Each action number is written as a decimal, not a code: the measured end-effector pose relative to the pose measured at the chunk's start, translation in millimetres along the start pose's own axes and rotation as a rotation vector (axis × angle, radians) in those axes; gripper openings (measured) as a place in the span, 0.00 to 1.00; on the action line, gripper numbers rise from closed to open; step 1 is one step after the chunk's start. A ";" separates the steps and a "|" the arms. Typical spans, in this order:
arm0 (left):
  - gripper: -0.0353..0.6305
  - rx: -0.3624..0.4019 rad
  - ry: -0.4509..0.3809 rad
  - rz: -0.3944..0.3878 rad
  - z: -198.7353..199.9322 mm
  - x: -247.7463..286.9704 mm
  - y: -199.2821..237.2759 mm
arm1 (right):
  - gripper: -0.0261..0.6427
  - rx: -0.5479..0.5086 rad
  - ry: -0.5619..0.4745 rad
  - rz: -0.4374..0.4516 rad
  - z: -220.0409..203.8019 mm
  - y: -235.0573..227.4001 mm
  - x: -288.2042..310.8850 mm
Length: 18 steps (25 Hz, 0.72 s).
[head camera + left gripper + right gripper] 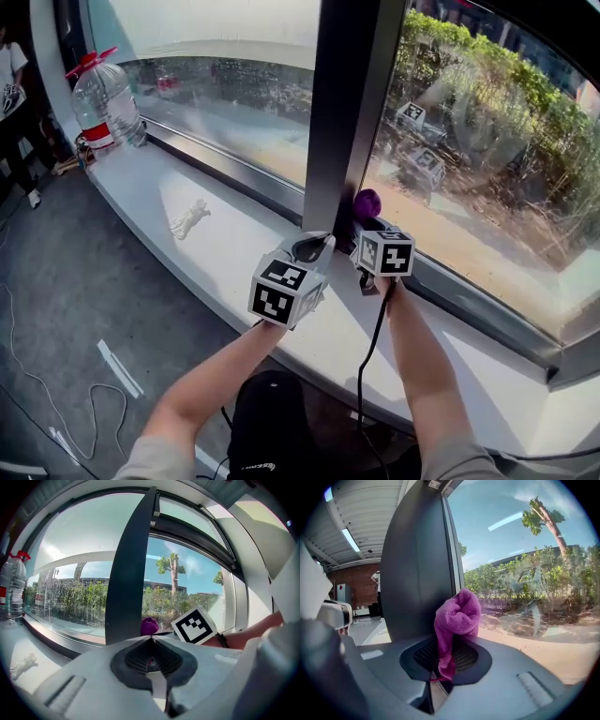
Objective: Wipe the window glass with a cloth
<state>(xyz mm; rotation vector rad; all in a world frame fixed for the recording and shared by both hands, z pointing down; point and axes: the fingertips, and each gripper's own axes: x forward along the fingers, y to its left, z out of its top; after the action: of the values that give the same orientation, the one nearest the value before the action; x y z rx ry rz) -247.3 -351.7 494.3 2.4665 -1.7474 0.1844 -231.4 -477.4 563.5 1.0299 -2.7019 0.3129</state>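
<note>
A purple cloth [457, 616] is pinched in my right gripper [449, 641], its bunched top standing up above the shut jaws. In the head view the cloth [367, 202] is at the foot of the dark window post [342, 112], close to the right pane of glass [487, 159]; whether it touches the glass I cannot tell. My right gripper [368, 225] is low over the white sill [234, 253]. Just to its left my left gripper [312, 247] points at the post, jaws shut and holding nothing. The left gripper view shows the cloth [149, 626] beside the post.
A large water bottle [105, 101] with a red cap stands at the sill's far left end. A small crumpled white scrap [189, 220] lies on the sill. Cables [56, 394] and a white strip [117, 367] lie on the grey floor. A person [11, 84] stands far left.
</note>
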 end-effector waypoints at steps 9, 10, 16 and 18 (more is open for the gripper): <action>0.05 0.035 -0.014 -0.081 13.4 12.2 -42.8 | 0.15 -0.036 -0.153 0.099 34.1 21.5 -104.0; 0.05 0.046 -0.016 -0.095 15.9 13.8 -50.3 | 0.15 -0.041 -0.170 0.097 38.5 19.7 -119.4; 0.06 0.069 -0.030 -0.211 30.4 26.3 -105.5 | 0.15 -0.059 -0.224 0.049 49.1 -6.6 -209.7; 0.05 0.084 -0.030 -0.261 35.7 30.2 -126.6 | 0.15 -0.082 -0.224 0.016 47.3 -18.2 -237.3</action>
<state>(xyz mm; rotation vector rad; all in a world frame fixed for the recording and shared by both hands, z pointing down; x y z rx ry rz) -116.7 -343.8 461.3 2.7389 -1.4363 0.2016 -53.5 -355.8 451.9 1.0793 -2.8939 0.0926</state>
